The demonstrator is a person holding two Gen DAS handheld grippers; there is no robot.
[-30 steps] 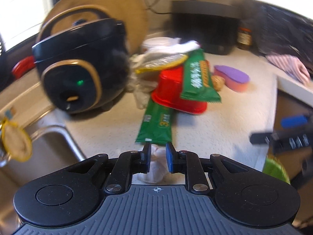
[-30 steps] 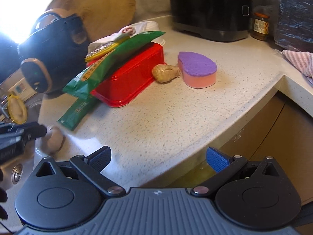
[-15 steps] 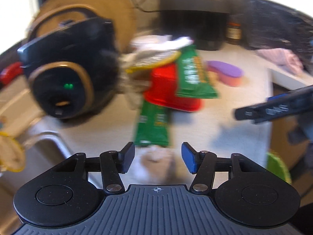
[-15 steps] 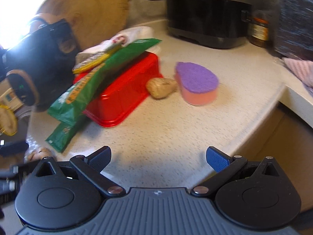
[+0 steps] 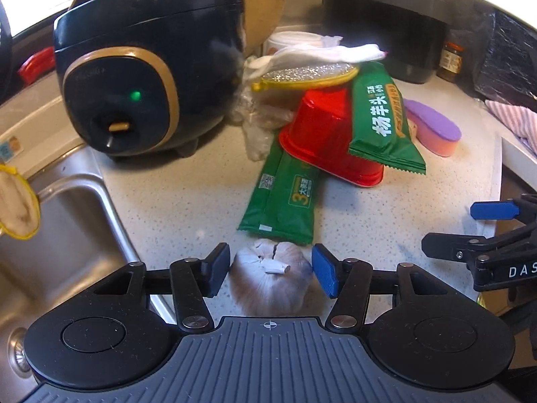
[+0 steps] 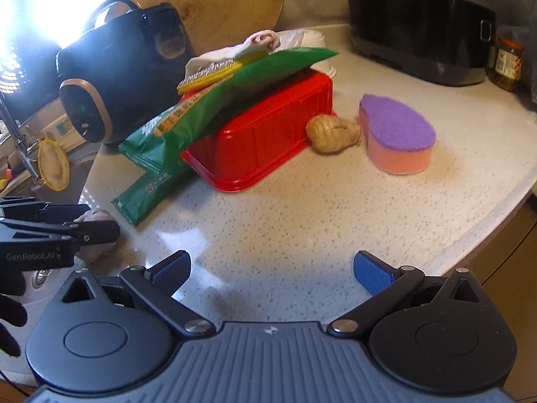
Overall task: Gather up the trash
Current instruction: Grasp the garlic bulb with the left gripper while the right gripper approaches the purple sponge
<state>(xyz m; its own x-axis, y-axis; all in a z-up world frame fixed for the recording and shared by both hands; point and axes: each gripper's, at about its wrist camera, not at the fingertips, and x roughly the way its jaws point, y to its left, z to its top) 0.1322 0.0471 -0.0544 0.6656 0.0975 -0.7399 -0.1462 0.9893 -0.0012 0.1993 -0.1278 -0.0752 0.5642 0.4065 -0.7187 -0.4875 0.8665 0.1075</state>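
Note:
A garlic bulb (image 5: pixel 272 275) lies on the speckled counter between the pads of my left gripper (image 5: pixel 271 270). Its jaws are opening, and a gap shows on each side of the bulb. Just beyond it lies a flat green wrapper (image 5: pixel 282 201). A larger green snack bag (image 5: pixel 382 124) leans on an upturned red tray (image 5: pixel 322 134), with a yellow-rimmed scrubber (image 5: pixel 308 75) and a white tissue (image 5: pixel 329 53) on top. My right gripper (image 6: pixel 273 267) is open over bare counter with nothing between its fingers. It also shows at the right edge of the left wrist view.
A black rice cooker (image 5: pixel 144 67) stands at the left, beside the steel sink (image 5: pixel 50 235). A piece of ginger (image 6: pixel 332 132) and a purple-and-pink sponge (image 6: pixel 396 134) lie right of the tray. A grey appliance (image 6: pixel 419 16) and a jar (image 6: pixel 508 62) stand at the back. The counter edge curves away on the right.
My left jaws went from nearly shut around the garlic bulb to wide apart, and the bulb now rests free between them. The right gripper stayed open and shifted slightly.

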